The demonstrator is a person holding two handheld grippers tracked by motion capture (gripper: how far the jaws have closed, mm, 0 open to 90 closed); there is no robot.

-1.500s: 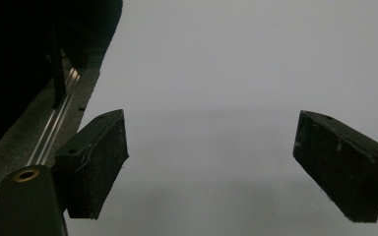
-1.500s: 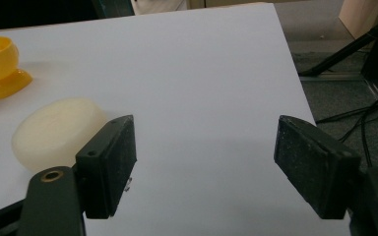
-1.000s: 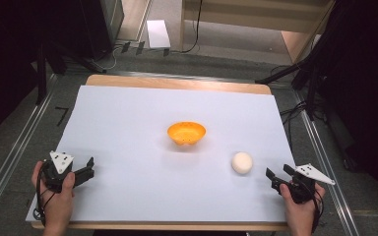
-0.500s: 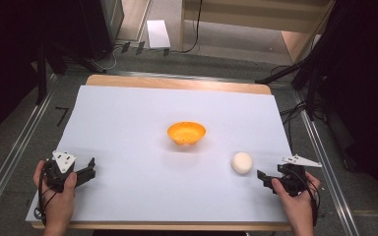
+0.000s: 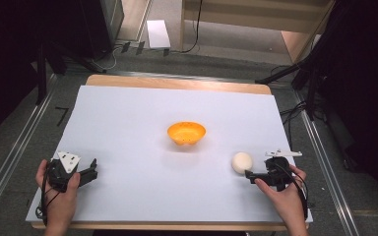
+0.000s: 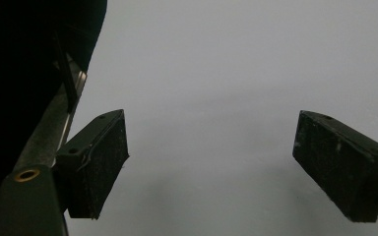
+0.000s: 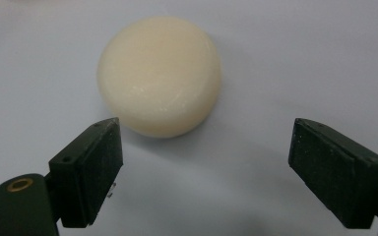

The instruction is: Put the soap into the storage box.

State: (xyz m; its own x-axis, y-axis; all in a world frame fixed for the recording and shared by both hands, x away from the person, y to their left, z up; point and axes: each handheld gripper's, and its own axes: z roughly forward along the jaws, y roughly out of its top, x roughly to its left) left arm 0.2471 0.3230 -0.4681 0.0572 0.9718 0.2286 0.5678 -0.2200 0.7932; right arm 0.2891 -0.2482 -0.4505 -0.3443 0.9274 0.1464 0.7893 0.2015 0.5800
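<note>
Position of the cream-coloured round piece [image 5: 241, 162]: on the white table sheet [image 5: 142, 123], at the right side toward the near edge, just beyond the tips of the right gripper [image 5: 250, 175]. In the right gripper view the round piece [image 7: 160, 76] lies ahead of the two black jaws and slightly toward the left one, not between the pads and not touching either. The right gripper [image 7: 204, 167] has just been opening its jaws; they stand apart with nothing between them. The left gripper [image 5: 92, 169] sits at the near left of the sheet, well apart from the piece, jaws likewise spread and empty, as the left gripper view [image 6: 211, 162] confirms.

Appearance: pale cream, smooth, slightly glossy, dome-topped with a rounded rim, resting flat. An orange bowl [image 5: 186, 133] stands near the sheet's centre, apart from the piece.

Limits: the piece's underside is hidden, and its material cannot be determined. The bowl's contents cannot be made out.
</note>
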